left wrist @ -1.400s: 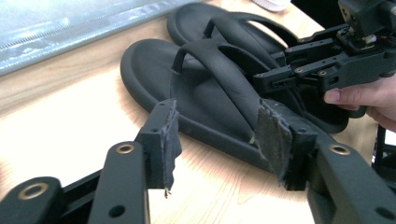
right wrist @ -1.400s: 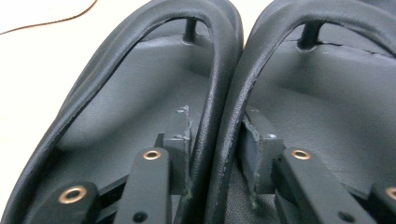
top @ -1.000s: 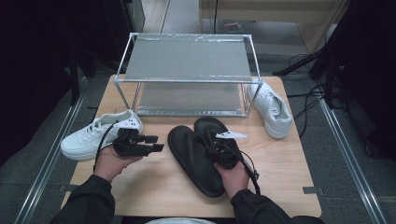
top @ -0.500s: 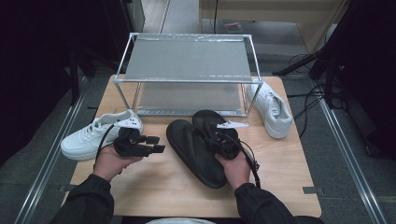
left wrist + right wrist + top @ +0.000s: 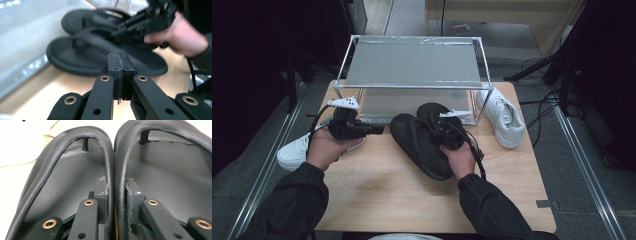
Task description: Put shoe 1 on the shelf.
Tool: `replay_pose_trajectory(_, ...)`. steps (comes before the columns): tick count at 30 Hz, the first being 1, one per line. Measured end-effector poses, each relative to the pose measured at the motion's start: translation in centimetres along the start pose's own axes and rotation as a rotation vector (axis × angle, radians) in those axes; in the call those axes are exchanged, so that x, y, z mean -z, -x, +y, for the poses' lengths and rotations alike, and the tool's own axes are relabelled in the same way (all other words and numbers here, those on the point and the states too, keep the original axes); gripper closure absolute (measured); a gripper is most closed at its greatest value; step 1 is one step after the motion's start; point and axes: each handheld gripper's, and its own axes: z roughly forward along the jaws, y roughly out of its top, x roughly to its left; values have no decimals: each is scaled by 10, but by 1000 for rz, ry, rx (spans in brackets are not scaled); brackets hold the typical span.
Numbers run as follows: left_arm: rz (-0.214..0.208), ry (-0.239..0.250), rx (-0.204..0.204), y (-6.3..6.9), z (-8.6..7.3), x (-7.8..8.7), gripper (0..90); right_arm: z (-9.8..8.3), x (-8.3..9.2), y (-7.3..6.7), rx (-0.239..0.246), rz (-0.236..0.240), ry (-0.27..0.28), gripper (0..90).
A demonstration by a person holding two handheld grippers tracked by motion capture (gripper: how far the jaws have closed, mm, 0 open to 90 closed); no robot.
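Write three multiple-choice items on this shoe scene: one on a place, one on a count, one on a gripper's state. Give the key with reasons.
1. Where does the white sneaker on the table's right lie?
A. On top of the rack
B. On the table beside the metal rack
C. On the floor

2. How many black sandals are on the table?
A. One
B. Two
C. Three

3. How does the left gripper stand?
A. Jaws shut, nothing between them
B. Jaws wide open
C. Jaws shut on a sneaker

Key:
1 B: the high view shows it on the wood, next to the rack's right leg.
2 B: the high view shows a pair lying side by side; the right gripper pinches their adjoining inner edges together.
3 A: the left gripper view shows its pads pressed flat together, having just closed on nothing.
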Motion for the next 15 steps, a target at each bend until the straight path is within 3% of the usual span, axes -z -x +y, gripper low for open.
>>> replay_pose_trajectory(1, 0, 0, 0, 0, 0, 0, 900, 1, -2, 0, 5, -4, 4, 761)
replay_pose_trajectory(2, 1, -2, -17, -7, 13, -1, 900, 3, -6, 1, -3, -8, 2, 761)
replay_pose_trajectory(4, 15, -8, -37, -13, 24, -1, 900, 5, -11, 3, -21, -9, -1, 760)
replay_pose_trajectory(11, 23, -1, -29, -34, 56, -2, 900, 12, -26, 6, -42, -22, 5, 760)
replay_pose_trajectory(15, 42, 14, -54, -42, 83, -2, 900, 18, -39, 6, -46, -47, -4, 759)
